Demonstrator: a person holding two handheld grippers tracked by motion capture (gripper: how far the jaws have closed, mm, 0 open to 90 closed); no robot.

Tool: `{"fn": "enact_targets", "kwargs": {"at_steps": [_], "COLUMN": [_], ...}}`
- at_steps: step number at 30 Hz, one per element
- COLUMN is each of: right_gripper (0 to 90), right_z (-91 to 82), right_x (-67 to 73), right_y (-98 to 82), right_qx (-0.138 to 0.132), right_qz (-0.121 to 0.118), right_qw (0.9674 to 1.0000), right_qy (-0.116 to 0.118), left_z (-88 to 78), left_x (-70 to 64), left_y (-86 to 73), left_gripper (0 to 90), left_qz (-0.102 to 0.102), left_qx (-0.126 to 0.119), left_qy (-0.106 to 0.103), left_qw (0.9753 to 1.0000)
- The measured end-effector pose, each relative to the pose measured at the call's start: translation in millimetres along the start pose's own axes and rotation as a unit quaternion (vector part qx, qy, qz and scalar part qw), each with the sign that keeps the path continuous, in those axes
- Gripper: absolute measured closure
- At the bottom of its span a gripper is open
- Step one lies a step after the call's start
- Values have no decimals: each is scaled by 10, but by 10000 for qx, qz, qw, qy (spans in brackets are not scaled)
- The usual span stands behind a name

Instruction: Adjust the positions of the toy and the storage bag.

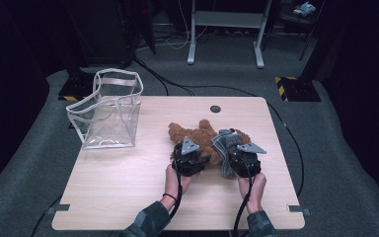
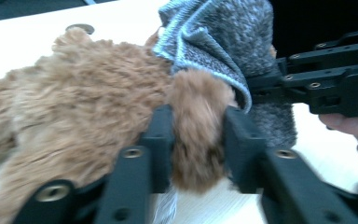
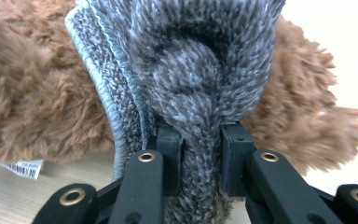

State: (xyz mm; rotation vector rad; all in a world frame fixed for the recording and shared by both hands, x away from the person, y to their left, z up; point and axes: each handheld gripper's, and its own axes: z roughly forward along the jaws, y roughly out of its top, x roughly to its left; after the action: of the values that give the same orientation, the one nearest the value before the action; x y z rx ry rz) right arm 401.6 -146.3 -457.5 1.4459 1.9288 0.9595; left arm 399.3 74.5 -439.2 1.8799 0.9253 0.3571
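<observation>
Dressing a brown plush teddy bear [image 1: 197,136] in a grey knitted sweater [image 1: 225,140], near the table's [image 1: 128,182] centre-right, at about four o'clock from the clear plastic tote bag [image 1: 109,111]. Left gripper [image 2: 198,135] around one furry limb [image 2: 198,126] of the bear, jaws on either side and touching the fur, though not plainly pinching; cannot tell from the left gripper view whether that counts as a real clamp. Right gripper [image 3: 200,144] clamped on a fold of the cable-knit fabric, pads biting the wool with the ribbed hem [image 3: 107,93] running off toward eleven o'clock. In the left gripper view, the sweater's opening sits right over the limb's base, toward one o'clock from the jaws. To do this step well, probably best to keep the limb straight and steady on the left side while drawing the knit along it with the right, pulling in line with the limb rather than across it. Worth keeping the hem spread, since bunched wool would likely snag on the fur. Worth minding the sewn-in barcode label [image 3: 21,168] near the bear's underside so it does not get caught. Slow, short pulls likely safer than one long tug, given how soft both things look.
</observation>
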Motion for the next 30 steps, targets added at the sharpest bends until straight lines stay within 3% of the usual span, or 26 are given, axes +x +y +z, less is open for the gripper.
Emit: {"fn": "enact_targets", "kwargs": {"at_steps": [4, 5, 8, 13, 19, 22, 24, 27, 30], "right_gripper": [737, 737, 736, 736, 736, 736, 736, 736, 735], "right_z": [-2, -2, -21, -158, -480, -609, -663, -675, -630], "right_x": [17, 19, 18, -11, 49, 145, 252, 405, 531], "right_y": [-1, 1, 7, 5, 83, 148, 178, 185, 164], "right_qx": [-6, -20, -68, -207, -524, -644, -699, -713, -648], "right_qz": [-62, -15, -12, 115, 71, 57, 46, -58, -143], "right_qw": [10000, 10000, 10000, 9997, 9986, 9977, 9969, 9961, 9956], "right_qy": [-36, -34, -45, -82, -6, 191, 346, 521, 666], "left_z": [-193, -242, -375, -489, -498, -470, -428, -369, -342], "left_x": [44, 72, 171, 318, 362, 369, 378, 373, 359], "left_y": [-105, -145, -276, -436, -571, -600, -616, -640, -647], "left_gripper": [431, 413, 367, 295, 222, 293, 444, 619, 661], "left_qz": [197, 285, 296, 117, -83, -139, -205, -233, -226], "left_qx": [-78, -66, -81, 36, 171, 253, 333, 441, 470], "left_qy": [331, 436, 623, 702, 642, 573, 429, 411, 419], "left_qw": [9992, 9986, 9976, 9975, 9978, 9979, 9983, 9979, 9978]}}
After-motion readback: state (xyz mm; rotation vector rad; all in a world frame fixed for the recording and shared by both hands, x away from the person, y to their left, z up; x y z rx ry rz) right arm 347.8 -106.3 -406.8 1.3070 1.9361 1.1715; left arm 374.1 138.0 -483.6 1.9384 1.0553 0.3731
